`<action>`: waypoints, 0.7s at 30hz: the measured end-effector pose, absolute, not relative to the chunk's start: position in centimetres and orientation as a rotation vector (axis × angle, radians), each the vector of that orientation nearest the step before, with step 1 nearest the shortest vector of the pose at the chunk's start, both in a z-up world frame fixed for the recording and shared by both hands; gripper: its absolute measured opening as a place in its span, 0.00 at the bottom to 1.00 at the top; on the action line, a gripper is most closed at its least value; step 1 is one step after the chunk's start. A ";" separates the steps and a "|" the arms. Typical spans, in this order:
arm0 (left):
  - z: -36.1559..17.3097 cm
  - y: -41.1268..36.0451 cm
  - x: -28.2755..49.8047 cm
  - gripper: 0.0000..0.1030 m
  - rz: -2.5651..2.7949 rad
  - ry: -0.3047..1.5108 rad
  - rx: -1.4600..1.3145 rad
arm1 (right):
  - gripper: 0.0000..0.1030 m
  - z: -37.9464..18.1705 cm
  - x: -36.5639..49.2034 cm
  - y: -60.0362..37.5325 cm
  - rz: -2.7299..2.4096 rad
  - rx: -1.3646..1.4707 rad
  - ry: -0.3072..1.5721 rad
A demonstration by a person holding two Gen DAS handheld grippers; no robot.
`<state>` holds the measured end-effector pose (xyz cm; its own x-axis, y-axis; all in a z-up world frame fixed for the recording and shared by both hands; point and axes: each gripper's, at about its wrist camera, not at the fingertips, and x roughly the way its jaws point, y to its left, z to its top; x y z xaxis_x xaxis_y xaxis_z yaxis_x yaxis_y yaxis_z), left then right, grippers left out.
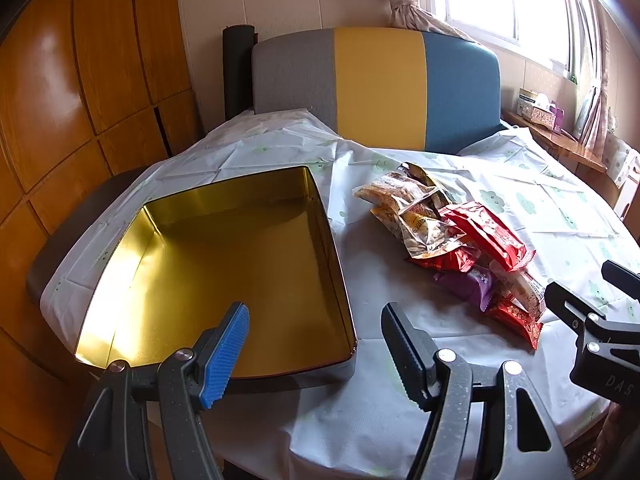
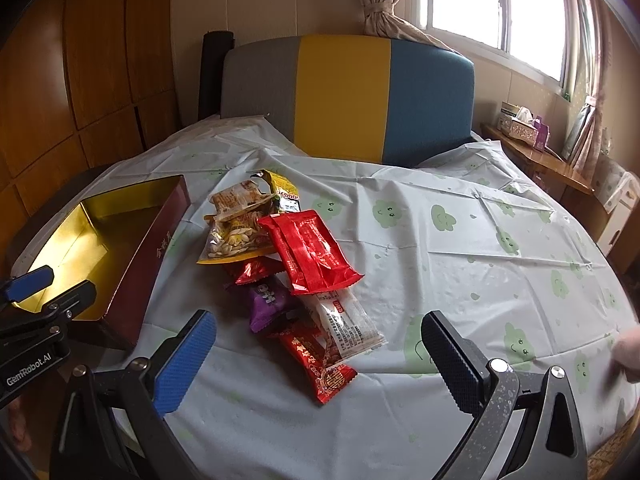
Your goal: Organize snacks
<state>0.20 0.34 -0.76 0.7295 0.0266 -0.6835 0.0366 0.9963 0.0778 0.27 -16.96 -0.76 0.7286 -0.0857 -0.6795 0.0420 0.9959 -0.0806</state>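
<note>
The left claw (image 1: 316, 354) hangs tilted downward over the near edge of the bench (image 1: 400, 420), its jaws spread wide with nothing between them. Its blue-padded finger sits above the near right corner of the open gold-lined tin (image 1: 224, 260); its black finger is over bare tablecloth just right of the tin's wall. The tin is empty inside and dark red outside.

The right claw (image 2: 318, 358) is pitched down the same way, jaws also spread and holding nothing. The near end of the snack pile (image 2: 296, 276) lies on the cloth between its two fingers: a red candy wrapper (image 2: 320, 368) nearest, then a clear white-labelled bar (image 2: 344, 328) and a purple packet (image 2: 268, 304) just beyond. Farther ahead lie a large red packet (image 2: 312, 256), a bag of seeds (image 2: 236, 240) and a yellow packet (image 2: 284, 190), overlapping one another.

The pile is to the right of the tin, near it but apart. Left of the right claw, the left claw's fingers reach over the tin's corner. Beyond the bench stands a grey, yellow and blue chair back (image 2: 344, 92); far right, a tissue box (image 2: 520, 124) rests on a wooden ledge under the window.
</note>
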 end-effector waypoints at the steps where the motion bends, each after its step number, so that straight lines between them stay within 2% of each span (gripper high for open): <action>1: -0.7 0.4 0.2 0.68 -0.006 0.754 0.088 | 1.00 -0.7 0.3 -16.9 -0.072 -0.062 0.751; 21: -0.2 0.6 0.2 0.68 -0.008 0.754 0.089 | 1.00 1.3 1.0 -18.8 -0.111 -0.064 0.703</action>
<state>0.25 0.64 -0.16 0.7293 0.0245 -0.6838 0.0395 0.9962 0.0777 1.00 -18.80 1.31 0.7570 -0.1233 -0.6416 0.0802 0.9921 -0.0960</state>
